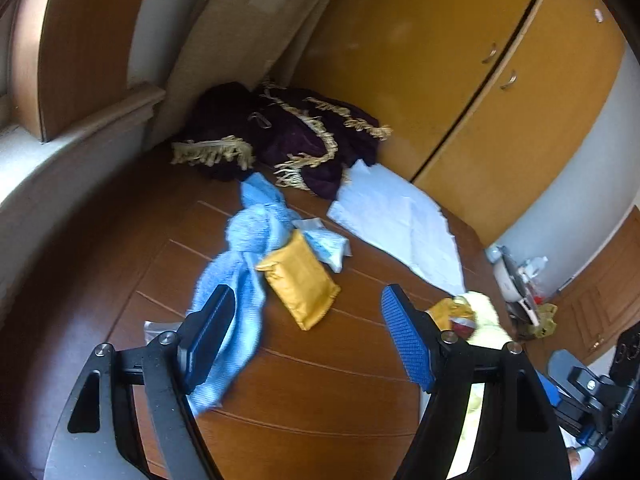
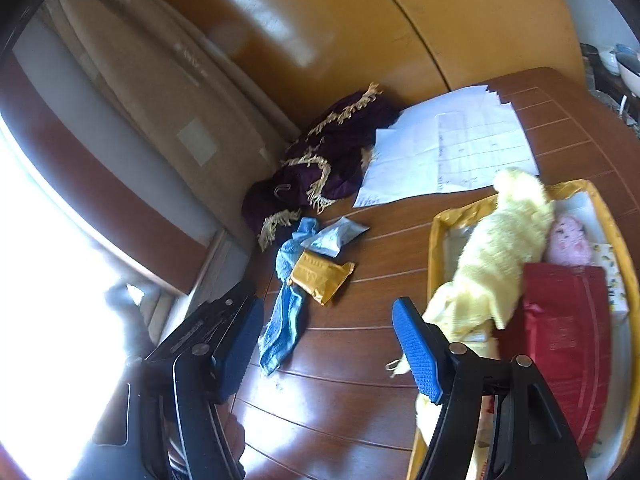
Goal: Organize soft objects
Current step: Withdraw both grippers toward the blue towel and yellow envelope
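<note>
Both grippers, left and right, hover with fingers spread wide, holding nothing, above a brown wooden table. Nearest the right edge, a fluffy pale-yellow cloth drapes over a yellow tray. Mid-table lies a crumpled blue towel touching a tan padded envelope. A fringed purple cloth is heaped at the far corner.

Blown-out window glare, fisheye-warped edges

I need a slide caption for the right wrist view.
Open right gripper above wooden table; yellow towel lies in tray.
</note>
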`<state>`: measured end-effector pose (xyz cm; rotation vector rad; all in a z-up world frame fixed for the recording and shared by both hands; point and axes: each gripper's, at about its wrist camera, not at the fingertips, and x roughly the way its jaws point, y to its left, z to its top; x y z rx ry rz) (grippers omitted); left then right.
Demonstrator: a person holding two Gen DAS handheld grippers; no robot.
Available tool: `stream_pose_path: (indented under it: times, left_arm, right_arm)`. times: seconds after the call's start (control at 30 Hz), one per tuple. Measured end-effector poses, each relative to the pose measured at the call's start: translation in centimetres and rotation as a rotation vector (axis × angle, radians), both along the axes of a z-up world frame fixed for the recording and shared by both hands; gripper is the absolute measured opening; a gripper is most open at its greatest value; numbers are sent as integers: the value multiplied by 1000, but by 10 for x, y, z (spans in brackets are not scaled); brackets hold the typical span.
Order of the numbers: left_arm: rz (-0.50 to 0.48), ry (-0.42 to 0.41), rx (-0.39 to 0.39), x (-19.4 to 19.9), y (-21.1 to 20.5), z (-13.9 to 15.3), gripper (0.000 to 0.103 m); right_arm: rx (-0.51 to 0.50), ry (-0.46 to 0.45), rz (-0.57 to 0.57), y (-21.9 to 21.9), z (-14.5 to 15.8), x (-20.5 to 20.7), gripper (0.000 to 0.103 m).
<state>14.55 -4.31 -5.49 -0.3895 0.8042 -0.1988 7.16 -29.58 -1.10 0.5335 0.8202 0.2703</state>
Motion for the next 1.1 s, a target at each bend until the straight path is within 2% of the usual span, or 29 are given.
stream_pose_path:
  times: [0.13,0.2,0.3,0.4,0.53,0.6,0.7,0.83,0.93,1.1]
  left_arm:
    - [41,60,62,15,17,-25,75]
    - [48,65,20,18,29,-33,75]
    - [62,85,-86,19,48,-42,75]
    - [96,80,-165,14,65,-39,75]
    - [156,21,-192,2,80,-32,75]
    - [154,25,-232,2,86,-32,75]
    - [154,55,-280,7,91,-36,75]
    - [153,65,-292,8,91,-35,75]
    - [157,53,-275,7,89,-33,75]
    - [167,55,-270,7,90,-35,75]
  right_arm:
    - [-27,26,56,22,-11,12,69]
    - [-46,46,85,35,-17,25,69]
    - [-83,95,136,59,-28,50,69]
    - [-86,153,177,84,-42,79,69]
    - [-112,206,194,109,-61,115,70]
    - [-143,227,184,117,-69,128,70]
    - [-217,206,176,126,-74,142,77]
    - [-241,206,165,129,-87,159,77]
    - [-159,260,197,126,-99,169,78]
    - [-159,301,221,123,-99,161,78]
